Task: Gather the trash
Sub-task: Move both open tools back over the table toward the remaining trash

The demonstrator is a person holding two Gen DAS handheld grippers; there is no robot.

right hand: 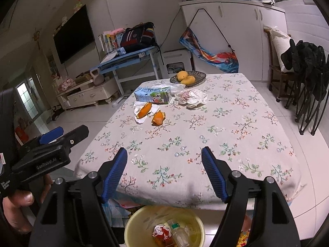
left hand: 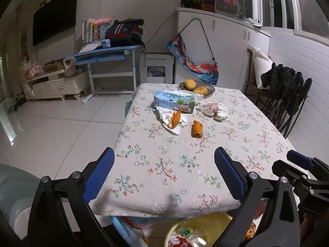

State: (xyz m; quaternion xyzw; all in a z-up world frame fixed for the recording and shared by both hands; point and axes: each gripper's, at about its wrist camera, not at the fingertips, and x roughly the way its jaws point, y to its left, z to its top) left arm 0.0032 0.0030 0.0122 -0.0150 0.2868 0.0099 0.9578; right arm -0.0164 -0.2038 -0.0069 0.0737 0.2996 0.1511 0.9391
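We see the yellow bin [right hand: 164, 225] only in part: it sits on the floor under the near table edge, its rim cut by the frame bottom and by the gripper arms. Inside it lie a red-and-white crumpled wrapper [right hand: 162, 233] and a clear bottle with a green cap [right hand: 178, 234]; what else is in there we cannot make out. In the left wrist view the bin contents are blurred.

The left gripper [left hand: 164, 160] stands with its blue pads very wide apart, nothing between them, hovering over the near end of the floral tablecloth [left hand: 185, 150]. The right gripper [right hand: 164, 160] is also open, somewhat narrower, empty, over the same near edge. A hand [right hand: 16, 205] grips the left tool at the lower left of the right wrist view.

Trash left on the table, well apart from both grippers: a blue-green carton [right hand: 152, 96] lying on its side, print too small to read; two orange peels [right hand: 158, 118], one resting on white paper [right hand: 141, 111]; a crumpled white wrapper [right hand: 193, 98]. Behind them a dark dish [right hand: 199, 76] holds yellow fruit [right hand: 185, 77].

Readable writing: "GenRobot.AI" on the left tool's body; smaller text below it is partly legible only.
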